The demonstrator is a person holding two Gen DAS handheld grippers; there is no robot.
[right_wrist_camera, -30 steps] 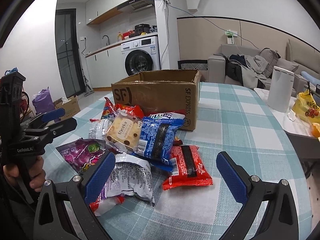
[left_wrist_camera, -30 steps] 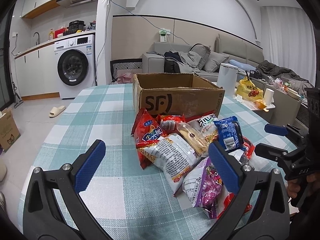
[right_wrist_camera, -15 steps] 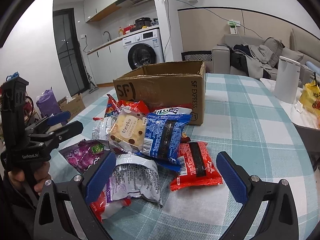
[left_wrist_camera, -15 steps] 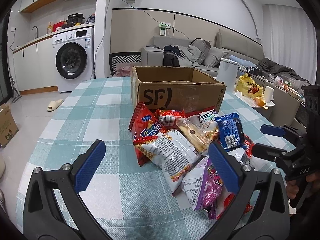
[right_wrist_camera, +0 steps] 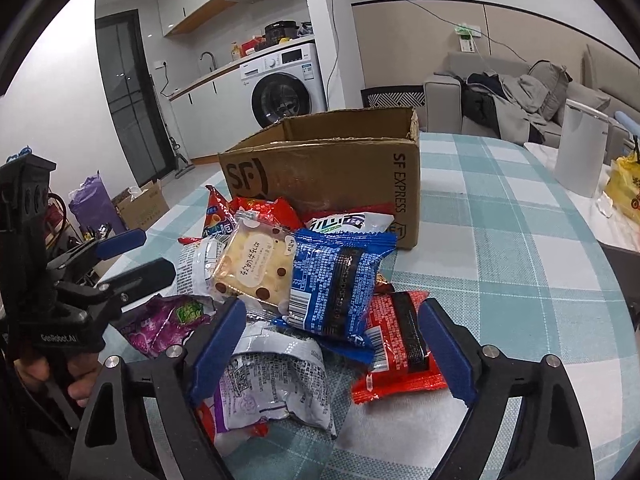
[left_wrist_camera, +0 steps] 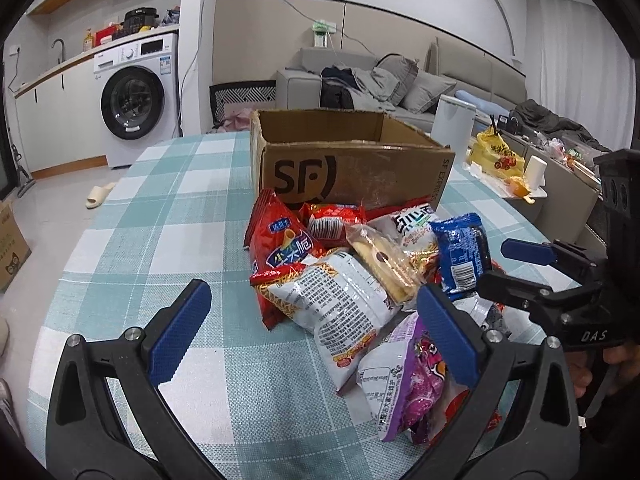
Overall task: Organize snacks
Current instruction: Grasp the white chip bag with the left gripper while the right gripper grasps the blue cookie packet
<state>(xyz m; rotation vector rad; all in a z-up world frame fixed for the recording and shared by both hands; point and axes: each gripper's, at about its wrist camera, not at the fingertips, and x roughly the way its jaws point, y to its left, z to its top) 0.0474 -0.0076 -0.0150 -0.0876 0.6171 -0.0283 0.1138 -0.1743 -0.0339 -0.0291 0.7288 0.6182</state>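
A heap of snack packets (right_wrist_camera: pixel 304 280) lies on the checked tabletop (right_wrist_camera: pixel 520 280) just before the open SF cardboard box (right_wrist_camera: pixel 332 184) — the right claw (right_wrist_camera: pixel 328 348), closing, pinches nothing above the blue packet (right_wrist_camera: pixel 336 284), while the left claw (left_wrist_camera: pixel 312 336) hangs spread.

Snack pile sits on the checked tablecloth, right against the front of the open cardboard box (right_wrist_camera: pixel 324 176), printed "SF", upright. In the pile: red cone-snack bag (left_wrist_camera: pixel 280 248) leaning on the box side, clear-wrapped cake (right_wrist_camera: pixel 252 268) on top, blue packet (right_wrist_camera: pixel 336 284) overlapping it, red flat packet (right_wrist_camera: pixel 400 344) on the right edge, white bag (left_wrist_camera: pixel 336 300), purple bag (left_wrist_camera: pixel 412 384) at the near end.
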